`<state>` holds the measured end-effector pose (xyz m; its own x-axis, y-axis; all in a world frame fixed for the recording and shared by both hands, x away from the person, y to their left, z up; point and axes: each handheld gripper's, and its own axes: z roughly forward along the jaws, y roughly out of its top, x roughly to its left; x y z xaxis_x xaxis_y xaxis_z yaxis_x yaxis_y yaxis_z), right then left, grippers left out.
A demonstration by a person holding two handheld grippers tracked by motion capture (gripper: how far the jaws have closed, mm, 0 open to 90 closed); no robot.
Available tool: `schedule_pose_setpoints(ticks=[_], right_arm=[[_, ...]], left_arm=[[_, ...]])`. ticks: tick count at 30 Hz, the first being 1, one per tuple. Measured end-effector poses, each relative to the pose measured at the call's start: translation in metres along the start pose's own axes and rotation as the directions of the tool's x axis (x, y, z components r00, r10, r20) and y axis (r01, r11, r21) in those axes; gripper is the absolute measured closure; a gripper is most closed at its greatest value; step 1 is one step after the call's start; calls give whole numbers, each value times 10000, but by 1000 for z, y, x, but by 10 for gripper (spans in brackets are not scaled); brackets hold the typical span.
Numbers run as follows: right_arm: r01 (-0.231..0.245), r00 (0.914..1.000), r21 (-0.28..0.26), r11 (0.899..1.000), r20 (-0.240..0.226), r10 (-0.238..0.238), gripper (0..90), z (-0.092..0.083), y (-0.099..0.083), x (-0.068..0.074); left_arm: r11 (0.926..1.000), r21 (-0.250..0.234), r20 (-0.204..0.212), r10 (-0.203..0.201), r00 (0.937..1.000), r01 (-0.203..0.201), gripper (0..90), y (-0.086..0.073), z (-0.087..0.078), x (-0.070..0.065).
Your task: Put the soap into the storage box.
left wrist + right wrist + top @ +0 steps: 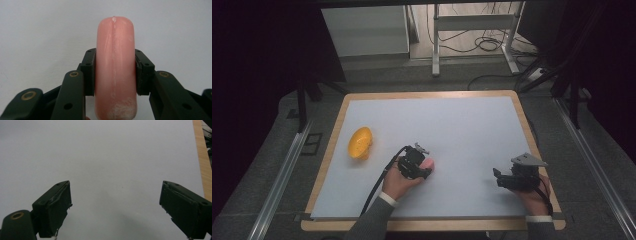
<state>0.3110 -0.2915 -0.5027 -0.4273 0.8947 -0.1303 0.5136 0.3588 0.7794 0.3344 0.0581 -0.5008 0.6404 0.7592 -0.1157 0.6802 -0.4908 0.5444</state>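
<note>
A pink sausage-shaped object (115, 67) stands lengthwise between the jaws of my left gripper (115, 75), whose pads press on both of its sides. In the high view the left gripper (424, 170) sits near the table's middle front with the pink object (430, 165) at its tip. My right gripper (498, 176) rests at the front right of the table. Its jaws stand wide apart in the right gripper view, where the right gripper (115, 202) has only white surface between its fingers. A yellow bowl (360, 143) lies tilted at the left of the table.
The table is a white sheet (452, 125) with a wooden rim (527, 130). Metal rails (279, 180) run along both sides. A desk frame and cables (482, 42) stand on the floor beyond the far edge.
</note>
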Motion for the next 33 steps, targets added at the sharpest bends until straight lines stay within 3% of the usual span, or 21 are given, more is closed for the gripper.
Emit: schedule_pose_setpoints(ticks=[19,33], right_arm=[[-37,10000,-19,10000,29,37,102,0,0,-2],[-61,10000,-38,10000,47,61,102,-1,0,-2]], left_arm=[[9966,-756,401,-292,9988,322,600,-5,-29,18],[9938,-1046,73,-376,9993,381,601,-6,-47,28]])
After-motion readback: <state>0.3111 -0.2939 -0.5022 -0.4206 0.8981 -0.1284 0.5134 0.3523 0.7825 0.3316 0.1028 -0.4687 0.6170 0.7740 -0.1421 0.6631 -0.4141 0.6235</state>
